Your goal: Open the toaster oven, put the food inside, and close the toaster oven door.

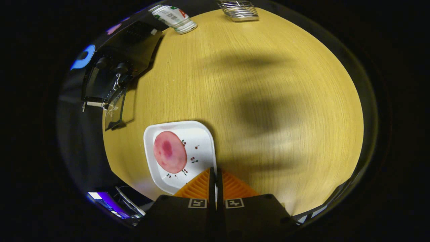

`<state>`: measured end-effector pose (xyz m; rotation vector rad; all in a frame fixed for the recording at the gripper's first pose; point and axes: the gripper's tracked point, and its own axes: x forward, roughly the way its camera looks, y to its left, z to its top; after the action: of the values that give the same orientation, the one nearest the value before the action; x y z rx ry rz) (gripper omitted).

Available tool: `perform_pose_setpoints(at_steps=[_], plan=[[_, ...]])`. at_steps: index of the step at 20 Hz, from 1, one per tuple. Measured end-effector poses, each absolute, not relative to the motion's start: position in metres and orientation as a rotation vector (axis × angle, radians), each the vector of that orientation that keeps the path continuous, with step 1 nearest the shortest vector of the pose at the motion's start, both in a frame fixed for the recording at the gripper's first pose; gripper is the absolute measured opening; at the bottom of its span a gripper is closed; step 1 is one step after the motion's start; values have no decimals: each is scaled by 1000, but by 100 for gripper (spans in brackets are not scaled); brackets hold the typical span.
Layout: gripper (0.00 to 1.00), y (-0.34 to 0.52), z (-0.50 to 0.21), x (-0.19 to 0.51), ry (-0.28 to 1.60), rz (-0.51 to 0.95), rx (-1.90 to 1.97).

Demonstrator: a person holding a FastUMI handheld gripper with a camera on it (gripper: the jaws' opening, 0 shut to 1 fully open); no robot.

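In the gripper view, the gripper [215, 176] looks down on a wooden tabletop [268, 84] with its jaws drawn narrow, the two fingers nearly touching along a thin slit and nothing caught between them. Their tips sit over the near right rim of a white plate [201, 137], a rounded square dish with small cherry prints.

The food [170, 152], a round pink slice with a darker blotch, lies flat on that plate, ahead of the jaws and off to their left. Being a disc, it has no long axis to line up with; what matters is that it is thin and flat against the dish, so the fingers would, I judge, need to open and come in from its edge rather than from above its middle.

The toaster oven [117, 64] stands well beyond the plate, farther ahead and more to the left, at the tabletop's far left edge. Its glass door [114, 111] appears to hang open, swung down toward the plate, so the opening step looks done and picking up the food seems next. The carry would then run forward and left from plate to oven mouth.

A can [174, 16] lies on its side far ahead, and a wire rack [239, 10] sits beyond that, both well apart from the plate.
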<state>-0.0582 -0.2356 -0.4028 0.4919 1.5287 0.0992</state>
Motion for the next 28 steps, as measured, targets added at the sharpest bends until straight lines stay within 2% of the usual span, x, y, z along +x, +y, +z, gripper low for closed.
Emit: perform_pose_setpoints(at_steps=[3, 11, 21, 28], plan=[[5, -228, -403, -70, 1510, 64, 628], [5, -200, -373, -106, 1304, -83, 1048], [5, -146, -326, -156, 1078, -220, 1196], [5, -68, -271, -127, 998, -150, 1249]])
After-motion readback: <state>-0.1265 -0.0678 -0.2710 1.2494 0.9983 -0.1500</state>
